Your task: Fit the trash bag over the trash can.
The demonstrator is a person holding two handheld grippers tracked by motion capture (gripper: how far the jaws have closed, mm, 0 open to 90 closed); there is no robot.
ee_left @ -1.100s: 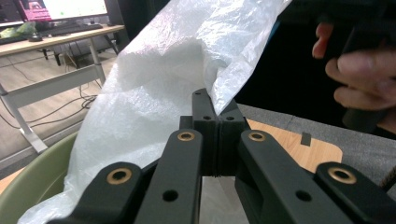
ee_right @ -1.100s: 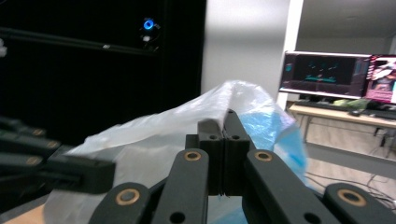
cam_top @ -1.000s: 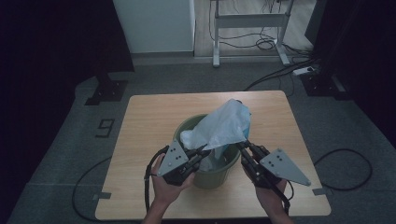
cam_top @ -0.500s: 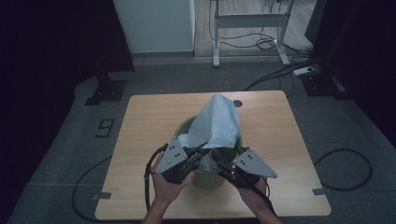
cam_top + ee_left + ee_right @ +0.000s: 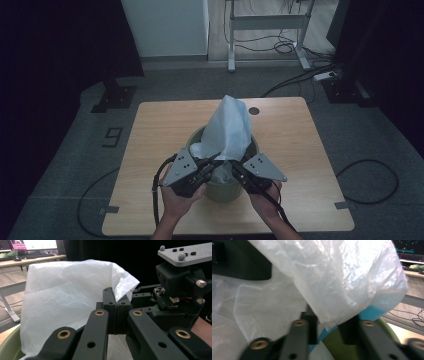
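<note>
At the near edge of the tabletop (image 5: 160,125), a person works a thin white plastic bag (image 5: 227,131) into a green bin (image 5: 250,148) with a hand-held gripper in each hand. The left hand-held gripper (image 5: 212,161) sits where it was a second ago, its jaws shut tight on a fold of the bag at the bin's near rim; in the left gripper view the black pads meet with the film pinched between them. The right hand-held gripper (image 5: 235,167) has come in from the right side of the bin and dropped toward the rim, so the two tools now stand just beside each other. Its jaws have just been closing after a brief release, and in the right gripper view the film (image 5: 332,287) and a strip of its blue edge (image 5: 372,312) lie between the pads, which are not yet pressed together. The bag itself, which leaned off to the right a second ago, now rises as a steeper peak over the middle of the bin, most of it still above the rim. Judging by this, the right hand is taking a fresh hold lower on the bag's mouth, a step toward spreading that mouth over the rim; the lining looks barely begun.
</note>
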